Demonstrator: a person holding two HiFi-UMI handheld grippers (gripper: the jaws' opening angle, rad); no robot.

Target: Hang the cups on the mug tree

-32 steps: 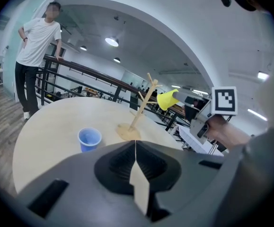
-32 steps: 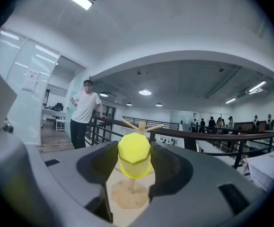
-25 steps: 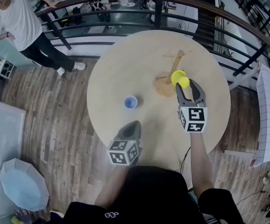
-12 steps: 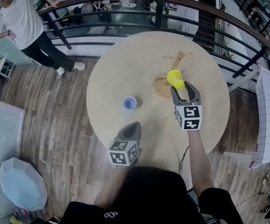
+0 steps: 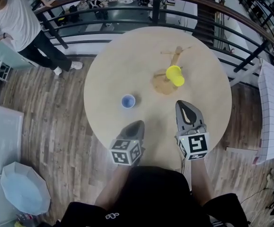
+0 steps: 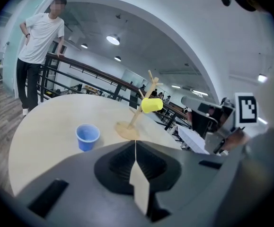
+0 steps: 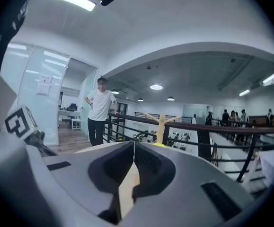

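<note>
Now released, the yellow cup [image 5: 174, 74] hangs on the mug tree [image 5: 176, 56]; the right gripper [image 5: 184, 104], withdrawn to 6 o'clock, and left gripper [image 5: 136, 125] are closed empty, the blue cup [image 5: 128, 100] at 8 o'clock outstanding.

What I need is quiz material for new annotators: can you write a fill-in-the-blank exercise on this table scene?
1. The plastic cup hanging on the wooden mug tree is coloured ____.
2. The small blue plastic cup stands on the round wooden table with its mouth facing ____.
3. The left gripper and the right gripper both have their jaws ____.
Missing words: yellow; up; shut.
</note>
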